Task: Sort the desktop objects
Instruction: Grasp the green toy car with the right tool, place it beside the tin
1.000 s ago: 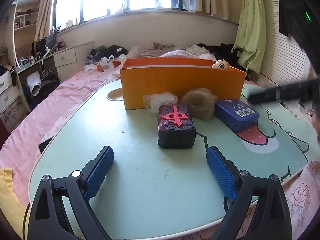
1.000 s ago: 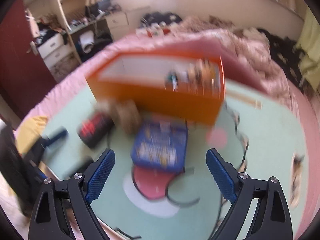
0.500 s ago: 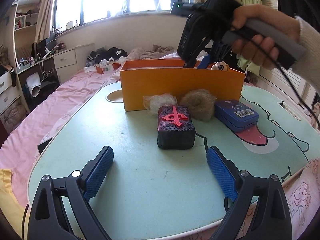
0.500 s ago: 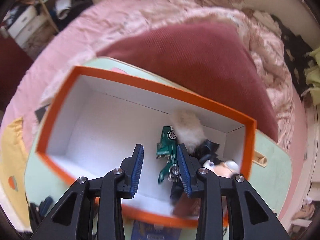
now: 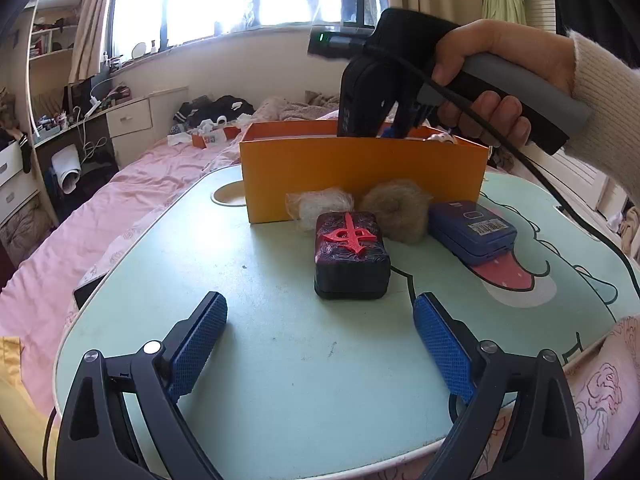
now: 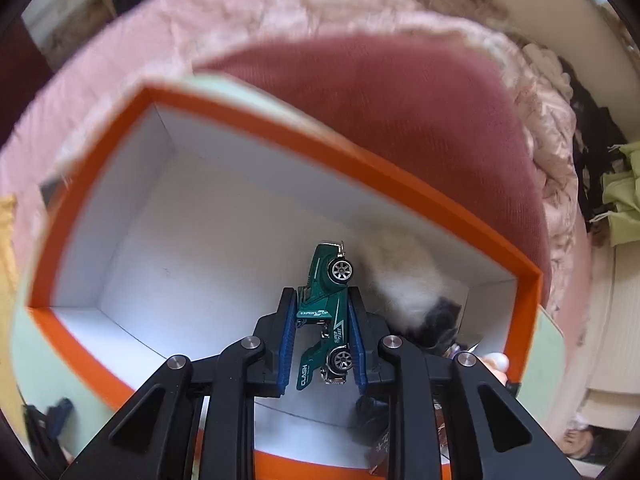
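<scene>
Right hand-held gripper [image 6: 322, 344] reaches down into the orange box [image 6: 100, 360], which stands at the far edge of the desk [image 5: 280, 340]. Its jaws have just been closing and now pinch the green toy car [image 6: 326, 312] between the blue pads; the car is tipped on its side over the white box floor, beside a pale fluffy item [image 6: 404, 276] in the box's right end.

Left hand-held gripper [image 5: 320, 344] is spread wide over the near edge, nothing between its pads. Before the box's front wall: dark block with red emblem [image 5: 351, 256], two fuzzy balls [image 5: 396, 210], blue case [image 5: 472, 232].
</scene>
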Demonstrator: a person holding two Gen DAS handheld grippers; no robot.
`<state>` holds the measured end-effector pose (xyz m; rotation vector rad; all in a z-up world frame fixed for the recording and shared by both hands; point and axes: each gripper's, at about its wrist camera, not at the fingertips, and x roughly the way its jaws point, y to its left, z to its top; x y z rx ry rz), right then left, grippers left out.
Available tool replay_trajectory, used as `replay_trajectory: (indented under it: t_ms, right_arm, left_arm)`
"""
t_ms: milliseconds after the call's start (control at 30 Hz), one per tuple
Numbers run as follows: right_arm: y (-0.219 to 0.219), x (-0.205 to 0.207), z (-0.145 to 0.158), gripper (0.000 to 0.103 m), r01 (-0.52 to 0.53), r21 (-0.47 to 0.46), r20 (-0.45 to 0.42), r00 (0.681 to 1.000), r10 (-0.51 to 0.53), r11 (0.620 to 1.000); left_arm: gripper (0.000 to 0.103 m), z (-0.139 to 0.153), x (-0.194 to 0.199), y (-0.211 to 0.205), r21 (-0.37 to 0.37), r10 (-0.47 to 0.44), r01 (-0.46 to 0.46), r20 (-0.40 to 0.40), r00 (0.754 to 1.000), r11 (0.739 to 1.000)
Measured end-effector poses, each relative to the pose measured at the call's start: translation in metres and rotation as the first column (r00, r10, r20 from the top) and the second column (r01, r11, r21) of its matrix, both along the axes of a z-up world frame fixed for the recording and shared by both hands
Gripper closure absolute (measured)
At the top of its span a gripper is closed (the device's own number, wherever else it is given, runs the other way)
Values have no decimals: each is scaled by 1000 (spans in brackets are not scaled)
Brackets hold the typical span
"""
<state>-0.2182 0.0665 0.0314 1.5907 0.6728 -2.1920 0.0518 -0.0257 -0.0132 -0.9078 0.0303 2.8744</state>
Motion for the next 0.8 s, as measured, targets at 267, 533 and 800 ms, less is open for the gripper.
replay_trajectory:
  t_ms: [267, 533, 800]
  right_arm:
    - [42, 65, 89, 81, -52, -381, -121, 993, 6, 923]
    - [58, 136, 37, 81, -22, -470, 97, 992, 76, 883]
    - [73, 142, 20, 57, -13, -503, 11, 1000, 22, 864]
  left_arm:
    - [9, 0, 0, 0, 0, 0, 0, 0, 1000, 1000]
    - [9, 0, 0, 1, -2, 1, -1, -1, 1000, 1000]
    - [9, 0, 0, 1, -2, 0, 0, -1, 1000, 1000]
